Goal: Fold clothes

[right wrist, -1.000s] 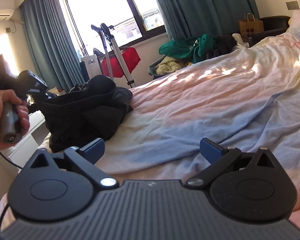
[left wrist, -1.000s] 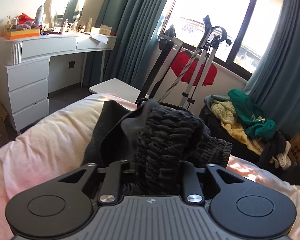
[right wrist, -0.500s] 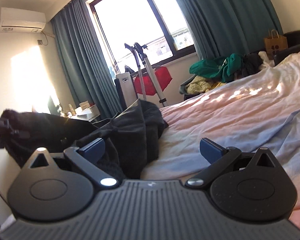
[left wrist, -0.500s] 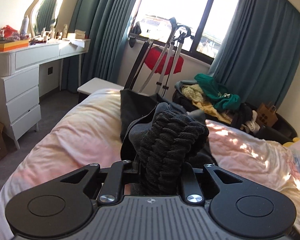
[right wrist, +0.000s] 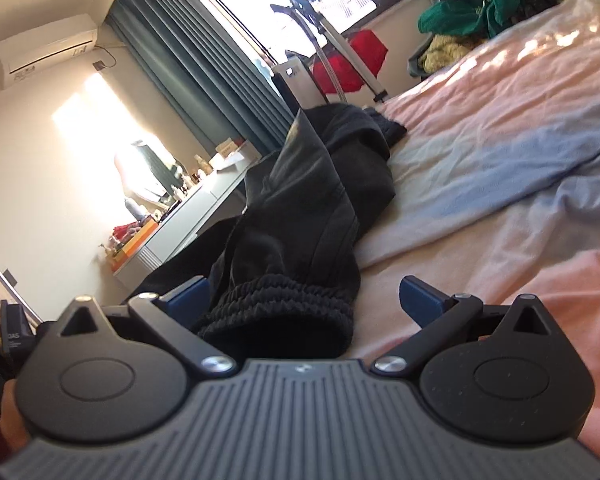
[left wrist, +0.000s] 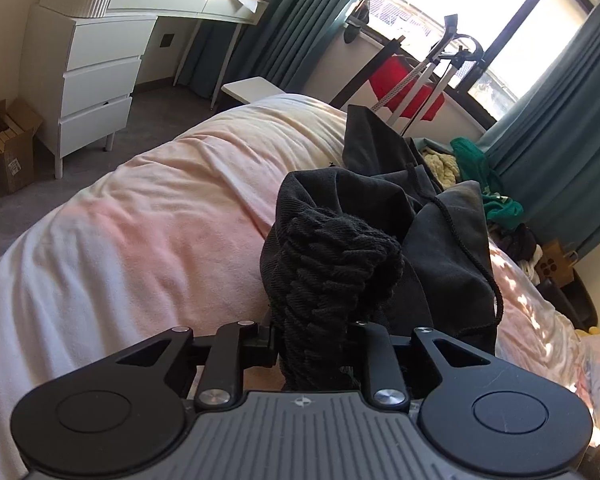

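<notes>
The black garment [right wrist: 308, 200] lies on the bed [right wrist: 500, 152], near its foot edge on the side of the white dressing table [left wrist: 100, 40]. Its long axis runs from the right gripper [right wrist: 304, 300] away toward the window, and the ribbed cuff [right wrist: 280, 312] at the near end points to that gripper. In the left wrist view the other ribbed end [left wrist: 328, 280] rises up from the left gripper [left wrist: 316, 332], with the dark cloth and a thin drawstring [left wrist: 476, 256] falling behind it onto the pink cover. On the floor beside the dressing table stands an open cardboard box [left wrist: 8, 144]; something brown is inside, but I cannot tell what. The left gripper's jaws are narrow and opening now, with the ribbed end between them and, as far as I can see, touching both sides. The right gripper's blue fingers [right wrist: 424, 296] stand wide apart; the cuff lies between them, ungrasped.
</notes>
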Motion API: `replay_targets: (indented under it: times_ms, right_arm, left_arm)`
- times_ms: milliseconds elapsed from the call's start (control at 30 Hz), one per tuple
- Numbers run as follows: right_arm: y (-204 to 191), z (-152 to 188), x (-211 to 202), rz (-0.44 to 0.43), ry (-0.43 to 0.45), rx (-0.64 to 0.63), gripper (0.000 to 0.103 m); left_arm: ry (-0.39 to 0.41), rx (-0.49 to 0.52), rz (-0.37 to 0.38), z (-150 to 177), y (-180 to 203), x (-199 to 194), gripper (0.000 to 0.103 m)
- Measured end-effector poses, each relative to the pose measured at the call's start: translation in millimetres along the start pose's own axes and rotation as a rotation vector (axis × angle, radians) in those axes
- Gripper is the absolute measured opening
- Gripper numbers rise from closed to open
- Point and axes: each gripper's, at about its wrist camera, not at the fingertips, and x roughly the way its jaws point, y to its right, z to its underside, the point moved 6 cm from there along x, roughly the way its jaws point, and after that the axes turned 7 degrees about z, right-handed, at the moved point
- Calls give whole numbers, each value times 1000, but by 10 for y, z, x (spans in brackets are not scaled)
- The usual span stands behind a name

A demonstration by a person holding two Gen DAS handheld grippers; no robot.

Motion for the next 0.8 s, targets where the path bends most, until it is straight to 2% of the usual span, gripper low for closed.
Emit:
replay_targets:
  times_ms: [100,200,233,267,333,367,433,500,633,733,800]
  right_arm:
    - [87,47,293,-48,-58,105,103]
    - [128,88,591,-73,-98,213,103]
    - [110,110,683,-61,-116,199,102]
    - [72,127,725,-57,-116,167,100]
    - [-2,158,806,-48,-117,103,98]
    - [-19,166,809,-39,-129,90,92]
    - [-52,180,814,-22,-153,65,83]
    - [-69,160,793,-15,-175,53,76]
    - [-108,129,720,-48,-218,114,61]
    - [-212,90,641,-33,-223,72,47]
    - [-296,41,551,-28,-213,46,42]
  left_arm:
    - [-10,43,-24,21,64,31,26]
    - [-13,22,-16,19,106,76,27]
    - [-12,19,-17,11,122,103,29]
    - [-12,14,-17,4,135,128,36]
    - [-22,-57,-4,-16,56,163,42]
    - [-28,-101,5,-29,9,187,43]
    - [-29,-123,6,-80,-41,199,48]
    - [-14,-109,-11,-139,-54,190,51]
    - [27,-59,-54,-193,-23,142,59]
    - [44,-55,-57,-209,-29,108,62]
    - [44,-61,-49,-221,-45,93,62]
